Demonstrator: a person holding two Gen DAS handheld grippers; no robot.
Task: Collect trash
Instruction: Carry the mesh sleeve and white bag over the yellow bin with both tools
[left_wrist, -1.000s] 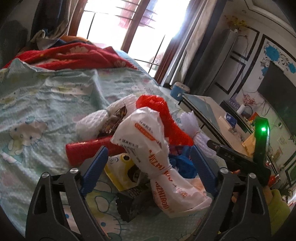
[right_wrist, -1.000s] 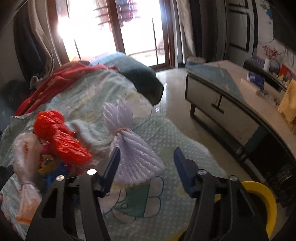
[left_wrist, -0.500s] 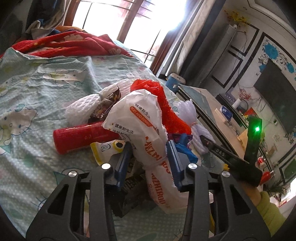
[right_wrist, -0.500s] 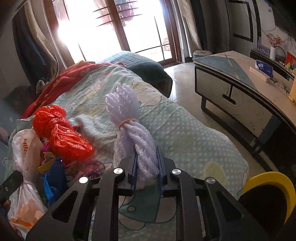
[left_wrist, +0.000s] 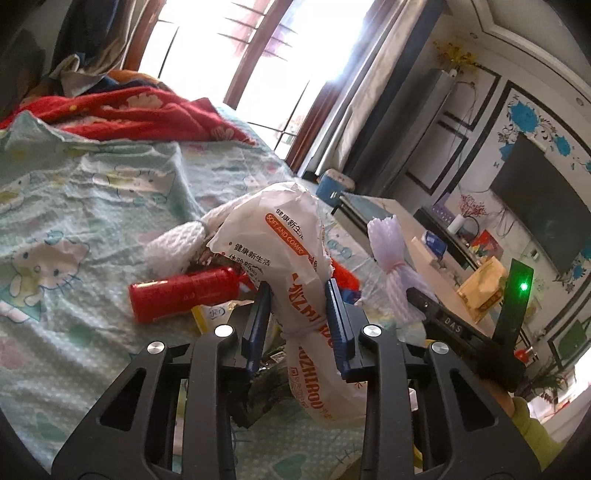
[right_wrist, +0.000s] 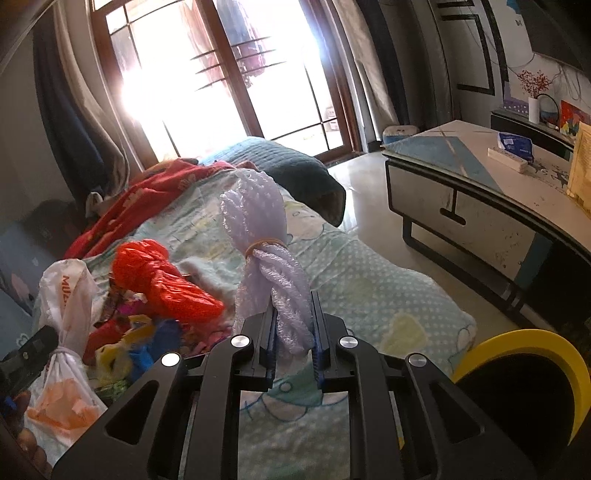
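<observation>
Left wrist view: the left gripper (left_wrist: 298, 314) has its blue-padded jaws closing on the waist of a crumpled white plastic bag printed with orange lettering (left_wrist: 291, 258), and the pads press it from both sides. The bag's top stands above the jaws and its fuller bottom hangs below them, over a pale green bedsheet with cartoon cats (left_wrist: 74, 221). Just left of the bag a red cylindrical can (left_wrist: 184, 293) lies on its side on the sheet, with a white foam net sleeve (left_wrist: 173, 247) behind it and a yellow and white wrapper (left_wrist: 212, 314) in front of it. To the right, the black right gripper body with a green light (left_wrist: 517, 295) holds up a pale lilac foam net bundle tied with a rubber band (left_wrist: 391, 273). A red floral blanket (left_wrist: 129, 114) is heaped at the far end of the bed.

Right wrist view: the right gripper (right_wrist: 293, 325) is nearly closed, its pads pinching the lower part of the lilac bundle, which stands upright above the jaws. Left of it, on the sheet, lie a crinkled red-orange plastic bag (right_wrist: 166, 284) and a heap of small coloured wrappers (right_wrist: 140, 343); further left is the white bag. A round yellow-rimmed black bin (right_wrist: 524, 387) sits at lower right, beside the bed, with a low grey cabinet (right_wrist: 480, 206) beyond it
</observation>
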